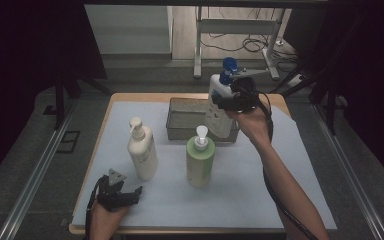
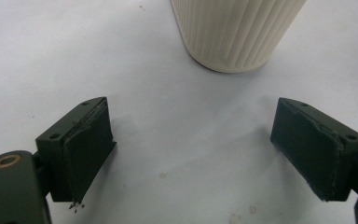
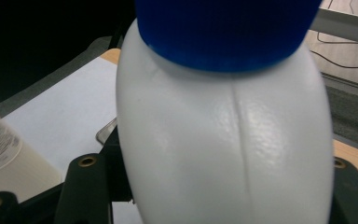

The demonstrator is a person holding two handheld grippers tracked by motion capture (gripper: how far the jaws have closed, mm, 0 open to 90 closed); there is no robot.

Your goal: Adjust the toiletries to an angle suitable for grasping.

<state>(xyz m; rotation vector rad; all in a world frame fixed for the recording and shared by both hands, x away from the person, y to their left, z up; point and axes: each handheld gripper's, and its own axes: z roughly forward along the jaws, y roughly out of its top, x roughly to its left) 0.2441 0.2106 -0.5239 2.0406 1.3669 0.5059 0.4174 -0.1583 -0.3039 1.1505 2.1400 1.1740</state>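
Observation:
A white bottle (image 1: 216,107) with a blue pump top (image 1: 228,67) stands upright at the right end of a metal mesh basket (image 1: 182,122). My right gripper (image 1: 230,101) is shut on its upper body, just under the blue collar. In the right gripper view the white bottle (image 3: 223,149) sits between the two jaws of my right gripper (image 3: 219,198), with the blue collar (image 3: 228,28) above them. Whether the bottle's base touches the basket I cannot tell. My left gripper (image 1: 130,195) rests open near the table's front left corner. In its own view, my left gripper (image 2: 193,149) holds nothing.
A cream pump bottle (image 1: 141,150) stands left of centre, its ribbed base (image 2: 235,32) just ahead of the left jaws. A green pump bottle (image 1: 200,160) stands in front of the basket. A pale sheet (image 1: 280,200) covers the wooden table. The cream bottle (image 3: 2,154) also lies off to the right gripper's left.

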